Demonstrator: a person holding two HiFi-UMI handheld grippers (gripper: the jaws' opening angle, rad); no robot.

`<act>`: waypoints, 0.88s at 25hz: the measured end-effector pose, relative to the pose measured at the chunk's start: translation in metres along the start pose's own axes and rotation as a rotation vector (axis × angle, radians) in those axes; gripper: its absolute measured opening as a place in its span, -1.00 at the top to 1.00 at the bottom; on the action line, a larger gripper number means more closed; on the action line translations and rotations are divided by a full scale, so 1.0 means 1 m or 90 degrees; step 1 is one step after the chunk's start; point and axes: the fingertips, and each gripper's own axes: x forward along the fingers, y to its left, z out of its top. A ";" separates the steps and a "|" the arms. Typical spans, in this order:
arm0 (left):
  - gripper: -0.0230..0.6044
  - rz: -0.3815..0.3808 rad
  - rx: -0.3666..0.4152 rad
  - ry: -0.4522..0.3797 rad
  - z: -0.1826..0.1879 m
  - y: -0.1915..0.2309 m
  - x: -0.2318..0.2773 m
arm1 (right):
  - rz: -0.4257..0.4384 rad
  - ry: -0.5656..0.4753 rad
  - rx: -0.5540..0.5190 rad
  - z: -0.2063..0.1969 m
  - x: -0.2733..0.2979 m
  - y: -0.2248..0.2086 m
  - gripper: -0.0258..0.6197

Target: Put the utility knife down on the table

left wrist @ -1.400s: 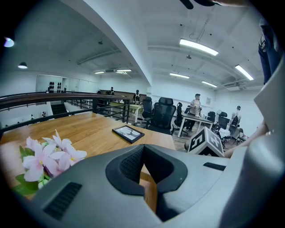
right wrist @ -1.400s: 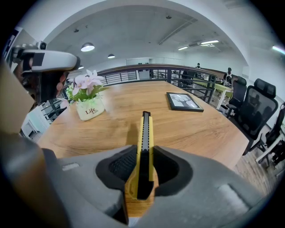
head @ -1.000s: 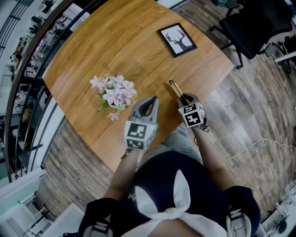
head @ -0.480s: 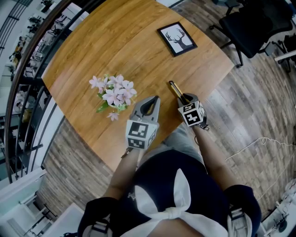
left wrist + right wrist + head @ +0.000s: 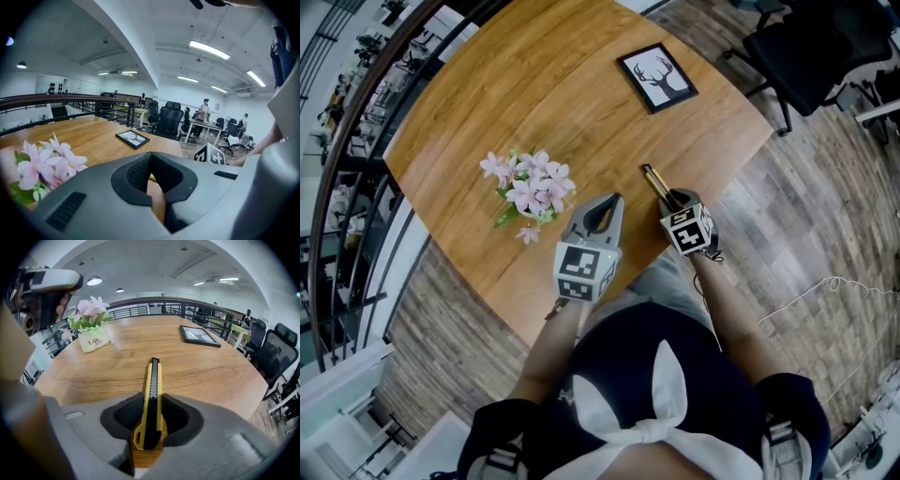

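Looking down from the head view, the biggest thing by far is the rounded wooden bench (image 5: pixel 534 84), warm orange grain, with plank floor (image 5: pixel 787 216) around it.

Next up are the 2 grippers, both over the near edge. The left gripper (image 5: pixel 612 201) hangs just right of the flowers, jaws closed tip to tip with nothing in them. Its own view only shows bench wood through the hollow behind the tips. The right gripper (image 5: pixel 673 199) tilts down at the bench. Its jaw tips sit right against both sides of the utility knife (image 5: pixel 152 399). They've just been easing apart a touch, but I see no gap at the tips, so it reads as a light hold.

Then the pink flowers (image 5: pixel 530 187), in a little white pot (image 5: pixel 93 341) with "Life" printed on it, left of both grippers. A black picture frame (image 5: pixel 659 79) with a deer silhouette lies flat on the far side, well apart from everything.

Smallest is the knife itself. It's slim, with yellow sides and a black ribbed strip down the middle. It has a black nose and a yellow loop hole at the tail. It points away from the person toward the frame, nose down by the wood, tail inside the jaws. Can't tell if the tail touches the bench.
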 end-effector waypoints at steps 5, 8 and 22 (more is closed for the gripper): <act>0.88 -0.005 0.003 -0.002 0.000 -0.006 0.001 | -0.007 -0.020 -0.014 0.000 0.000 0.001 0.54; 0.88 -0.005 0.002 -0.001 0.000 -0.008 0.001 | -0.006 -0.023 -0.003 -0.001 -0.001 -0.001 0.52; 0.88 0.007 0.000 0.003 -0.006 -0.008 -0.004 | 0.013 -0.095 0.014 0.014 -0.037 0.007 0.40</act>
